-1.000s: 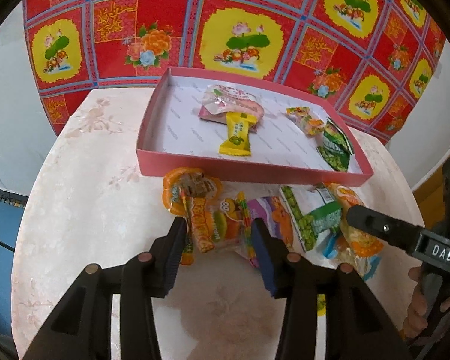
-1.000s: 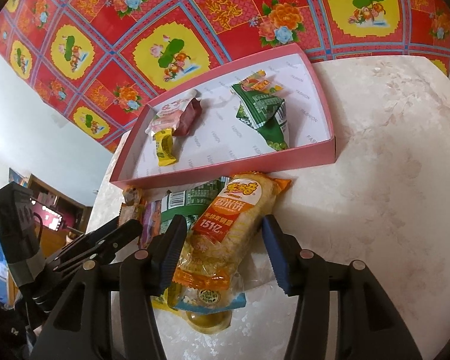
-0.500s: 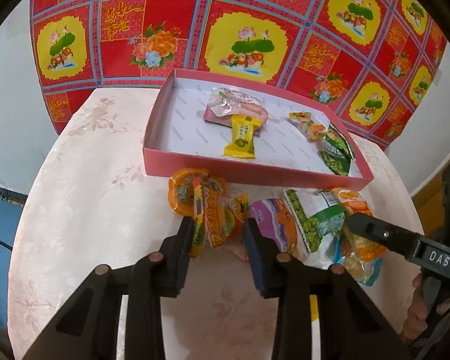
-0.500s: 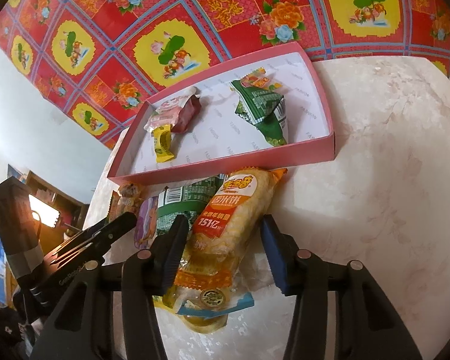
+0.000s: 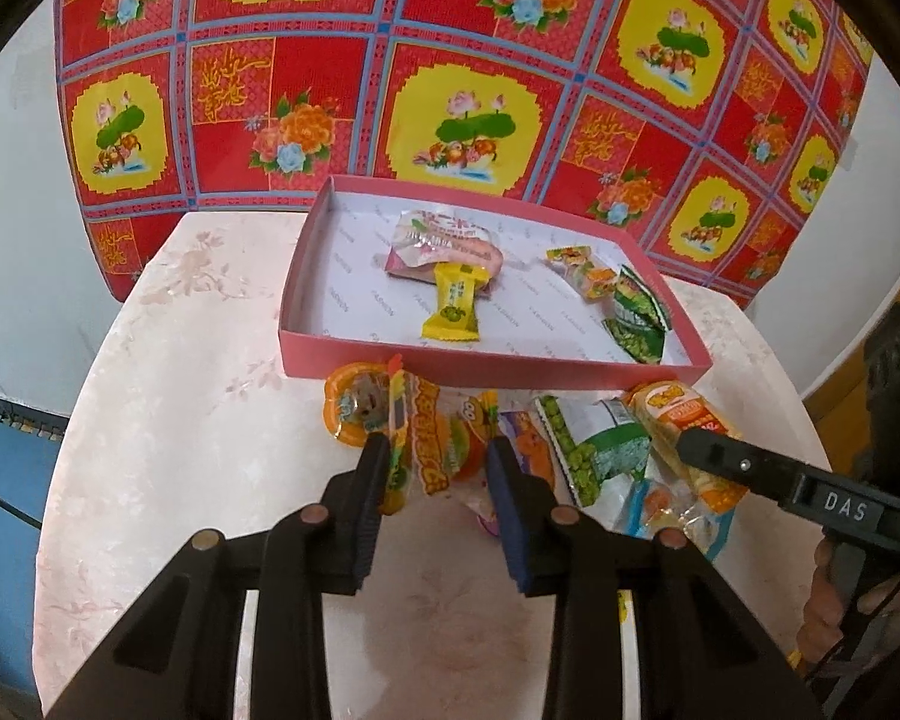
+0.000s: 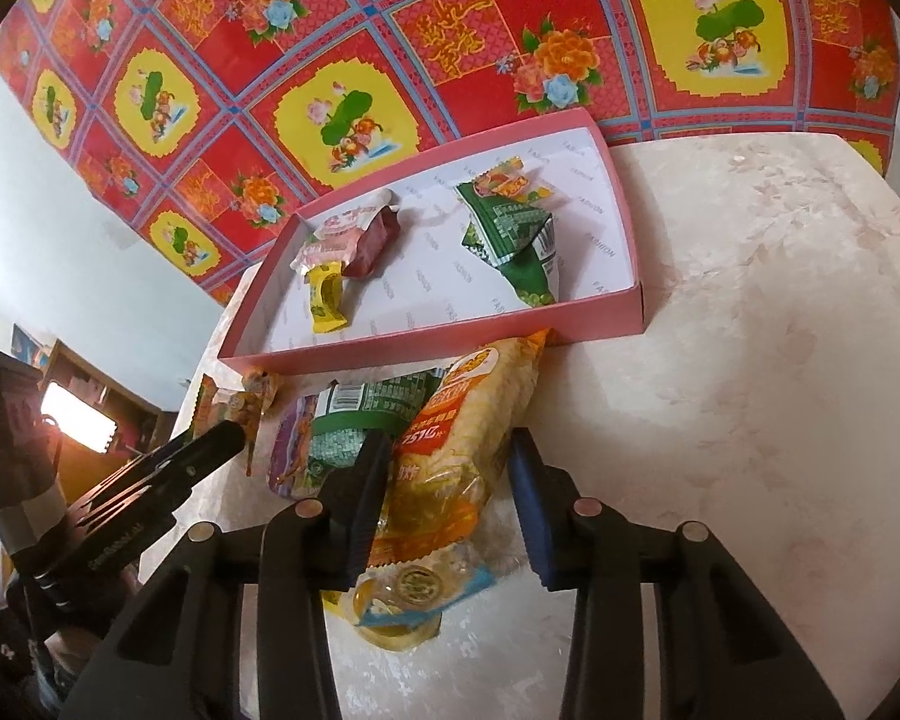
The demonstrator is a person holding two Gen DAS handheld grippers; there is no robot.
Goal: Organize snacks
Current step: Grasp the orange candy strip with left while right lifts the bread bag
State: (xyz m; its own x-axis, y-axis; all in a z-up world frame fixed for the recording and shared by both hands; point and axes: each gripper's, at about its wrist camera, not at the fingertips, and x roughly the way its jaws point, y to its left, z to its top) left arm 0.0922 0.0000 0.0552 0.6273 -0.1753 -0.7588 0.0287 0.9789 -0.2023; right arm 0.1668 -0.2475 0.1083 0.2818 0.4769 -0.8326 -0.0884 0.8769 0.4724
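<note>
Snacks lie in two groups on a pale marbled worktop (image 5: 168, 396): some inside a shallow pink tray (image 5: 486, 363), the rest loose in a row along its near wall.

Left wrist view: the left hand-held gripper (image 5: 435, 468) has its pads pressed against both sides of a clear gummy packet (image 5: 432, 450) printed with burger shapes, which is gripped just in front of the tray. An orange round jelly cup (image 5: 351, 414) lies touching that packet on its left, a detail largely hidden in the other view. Inside the tray, a yellow candy (image 5: 453, 312) overlaps a pink wrapped snack (image 5: 444, 243), well apart from a small orange candy (image 5: 582, 270) and a green packet (image 5: 639, 321) at the right end. The right hand-held gripper (image 5: 699, 450) enters from the right edge; a person's fingers on its handle show at the lower right.

Right wrist view: the right hand-held gripper (image 6: 447, 468) straddles an orange rice-cracker bag (image 6: 462, 426); its jaws are closing, the left pad against the bag, while contact at the right pad cannot be told. Only here is the bag's full length visible, its far tip touching the tray (image 6: 426, 348) wall. A green pea packet (image 6: 372, 414) and a purple packet (image 6: 288, 450) lie just left of it. The left hand-held gripper (image 6: 222, 438) appears as a dark finger at the left.
</note>
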